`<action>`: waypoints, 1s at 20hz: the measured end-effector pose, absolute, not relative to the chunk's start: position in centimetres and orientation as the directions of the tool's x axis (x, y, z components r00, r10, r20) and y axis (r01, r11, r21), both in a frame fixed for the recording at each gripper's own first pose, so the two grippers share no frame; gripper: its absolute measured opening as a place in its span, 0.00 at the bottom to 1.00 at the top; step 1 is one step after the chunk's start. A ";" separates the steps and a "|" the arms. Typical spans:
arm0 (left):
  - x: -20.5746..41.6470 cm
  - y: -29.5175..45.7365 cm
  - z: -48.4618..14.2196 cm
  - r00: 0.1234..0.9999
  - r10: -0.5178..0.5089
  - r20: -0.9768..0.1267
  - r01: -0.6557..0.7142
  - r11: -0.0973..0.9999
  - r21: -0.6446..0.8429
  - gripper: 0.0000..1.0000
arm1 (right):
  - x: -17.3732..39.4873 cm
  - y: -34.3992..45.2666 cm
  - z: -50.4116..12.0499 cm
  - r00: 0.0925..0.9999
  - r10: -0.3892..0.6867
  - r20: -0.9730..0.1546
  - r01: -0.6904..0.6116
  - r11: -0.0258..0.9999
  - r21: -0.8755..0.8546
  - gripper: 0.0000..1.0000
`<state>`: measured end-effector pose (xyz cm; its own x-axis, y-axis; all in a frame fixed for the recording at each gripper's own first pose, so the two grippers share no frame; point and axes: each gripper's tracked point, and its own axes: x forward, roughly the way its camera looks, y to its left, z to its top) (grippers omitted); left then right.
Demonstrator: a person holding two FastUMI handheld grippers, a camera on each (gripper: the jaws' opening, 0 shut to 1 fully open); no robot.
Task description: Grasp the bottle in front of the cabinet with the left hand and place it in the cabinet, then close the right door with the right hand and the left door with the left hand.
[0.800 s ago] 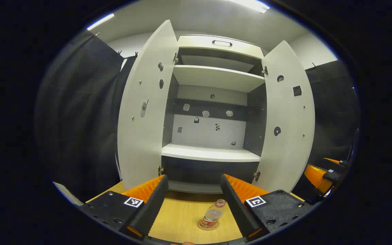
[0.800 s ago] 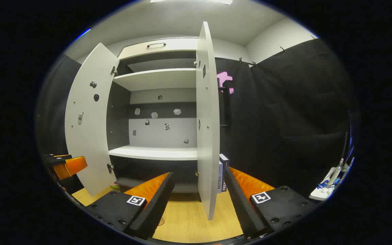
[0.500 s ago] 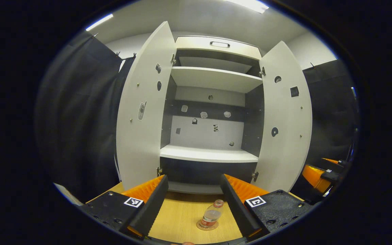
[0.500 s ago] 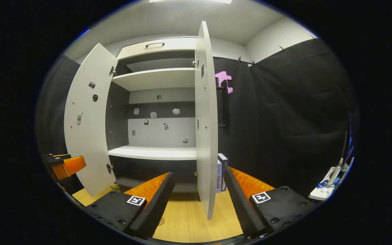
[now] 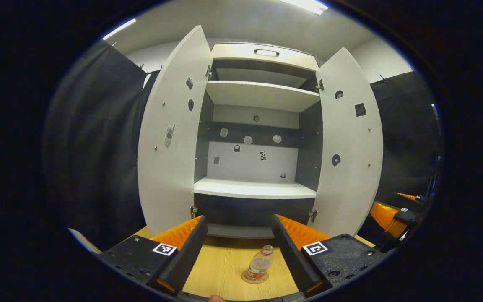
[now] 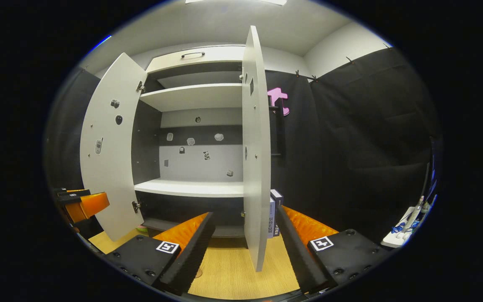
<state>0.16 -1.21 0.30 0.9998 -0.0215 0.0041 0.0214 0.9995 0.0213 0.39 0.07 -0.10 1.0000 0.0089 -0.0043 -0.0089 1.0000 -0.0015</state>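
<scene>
Bottle [image 5: 259, 265]: a small clear plastic one with a red cap and red label band, upright on a round coaster [image 5: 255, 277] on the pale wood-grain table [image 5: 224, 268], just in front of the cabinet [image 5: 255, 189]; its label is too small to make out. From left in the left gripper view: the left door [image 5: 168, 138], a flat white panel swung wide open, carries small stickers too blurred to identify; the cabinet's interior shows white shelves, dark side walls and more small stickers on its back panel; the right door [image 5: 350, 142], equally open, follows. At far right the right gripper [image 5: 394, 212] is cut off by the edge of the view. The left gripper [image 5: 238, 247] has its jaws spread wide and holds nothing; the bottle stands between its ridged fingers [image 5: 180, 233], nearer the right one, touching neither. In the right gripper view, the left gripper appears at far left, partly cropped; the right gripper's jaws are likewise released and empty, with the right door seen edge-on between them, its lower corner hanging above the table. A box [image 6: 274, 212] behind that door is half hidden.
</scene>
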 end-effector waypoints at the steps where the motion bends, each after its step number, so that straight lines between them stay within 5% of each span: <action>1: 0.1 -1.4 0.3 1.000 -0.023 0.007 0.022 1.000 0.020 0.94 | 0.5 0.1 -0.1 1.000 0.009 -0.004 -0.009 1.000 -0.002 0.97; 20: 4.3 -4.9 -9.4 0.984 -0.108 -0.144 0.111 0.994 0.012 0.97 | 1.7 -0.3 -1.3 1.000 0.000 -0.024 0.000 1.000 -0.023 0.98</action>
<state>4.30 -4.92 -9.43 0.9837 -0.1078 -0.1436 0.1106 0.9938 0.0116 1.72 -0.25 -1.28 0.9997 -0.0004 -0.0241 -0.0001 0.9997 -0.0233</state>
